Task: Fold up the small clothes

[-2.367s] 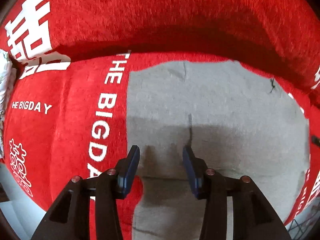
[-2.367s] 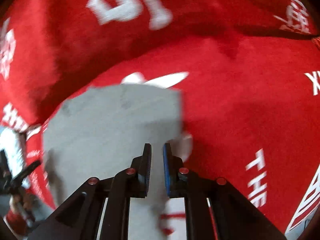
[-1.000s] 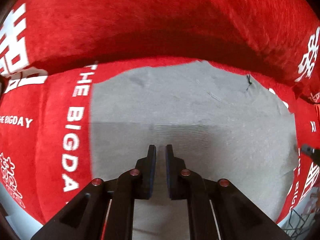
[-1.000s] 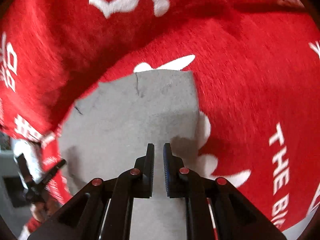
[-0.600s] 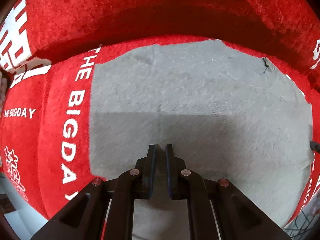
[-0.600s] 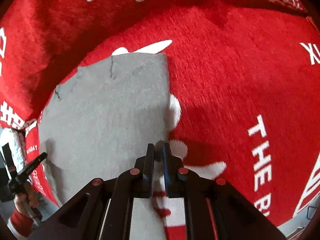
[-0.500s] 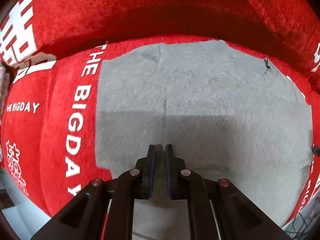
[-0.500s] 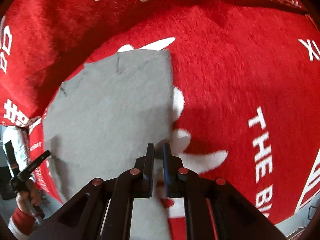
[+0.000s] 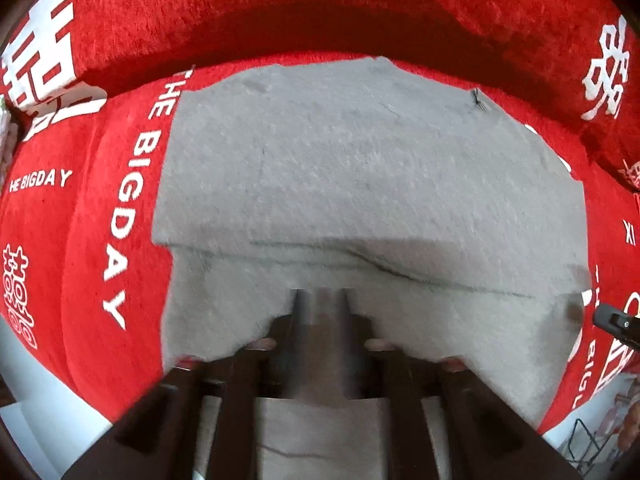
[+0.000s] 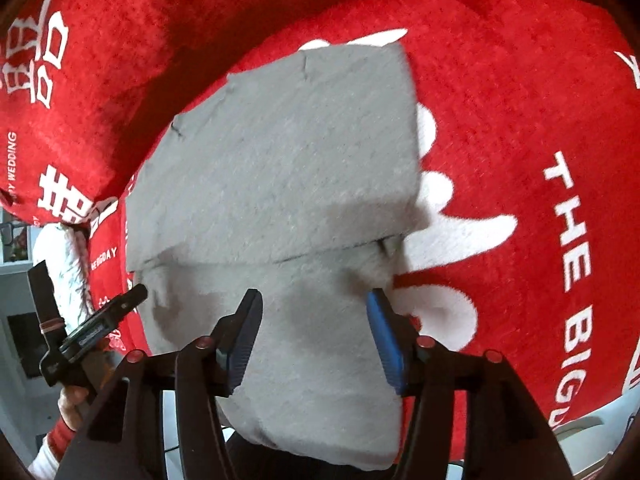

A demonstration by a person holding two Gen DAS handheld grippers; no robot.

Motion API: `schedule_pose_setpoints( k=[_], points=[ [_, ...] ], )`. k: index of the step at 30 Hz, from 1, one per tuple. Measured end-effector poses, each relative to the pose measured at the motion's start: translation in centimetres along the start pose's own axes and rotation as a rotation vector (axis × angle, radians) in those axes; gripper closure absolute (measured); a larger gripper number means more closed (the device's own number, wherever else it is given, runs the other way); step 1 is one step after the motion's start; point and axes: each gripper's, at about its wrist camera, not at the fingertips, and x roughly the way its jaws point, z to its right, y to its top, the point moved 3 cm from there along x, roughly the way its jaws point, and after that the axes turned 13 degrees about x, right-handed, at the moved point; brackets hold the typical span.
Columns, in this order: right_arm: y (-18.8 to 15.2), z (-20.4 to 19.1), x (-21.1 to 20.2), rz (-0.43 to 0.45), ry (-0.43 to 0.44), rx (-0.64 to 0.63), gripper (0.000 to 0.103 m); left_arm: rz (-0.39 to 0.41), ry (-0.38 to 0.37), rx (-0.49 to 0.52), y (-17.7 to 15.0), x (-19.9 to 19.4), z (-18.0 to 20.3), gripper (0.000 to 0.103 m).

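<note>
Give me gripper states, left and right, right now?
Left gripper: jaws opening, blurred, over the grey garment, gripping nothing.
Right gripper: jaws opening, pads clear of the garment, holding nothing.

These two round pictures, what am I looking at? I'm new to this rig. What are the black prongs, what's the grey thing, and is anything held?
No robot here: a person holds a pair of tongs in each hand, with a wide-angle camera on each looking along its fingers. One picture is from the left tongs, blurred because its jaws are opening. The other is from the right tongs, also opening; at its left edge you see the person's other hand. The grey thing is a small garment, folded over once, lying on a red cover with white lettering. Both tongs are letting go; neither pinches the cloth.
</note>
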Motion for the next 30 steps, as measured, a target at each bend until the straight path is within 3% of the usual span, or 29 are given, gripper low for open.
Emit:
schedule_pose_setpoints(
  k=[1, 7, 16, 21, 30],
  points=[
    [-0.1, -0.1, 0.2, -0.007, 0.002, -0.002, 0.041, 0.001, 0.026, -0.014, -0.3, -0.3, 0.1, 0.000],
    [-0.8, -0.5, 1.0, -0.027, 0.018, -0.016, 0.023, -0.003, 0.055, -0.043, -0.9, 0.0, -0.2, 0.001],
    [-1.8, -0.7, 1.7, -0.052, 0.021, -0.064, 0.018, -0.056, 0.085, -0.103, -2.2, 1.2, -0.9, 0.001],
    [-2.3, -1.1, 2.1, -0.076, 0.031, -0.062, 0.016, -0.049, 0.117, -0.081, -2.9, 0.8, -0.7, 0.001],
    [-4.1, -1.4, 3.3, -0.111, 0.034, -0.036, 0.015, -0.052, 0.087, -0.049, -4.6, 0.8, -0.8, 0.001]
  ],
)
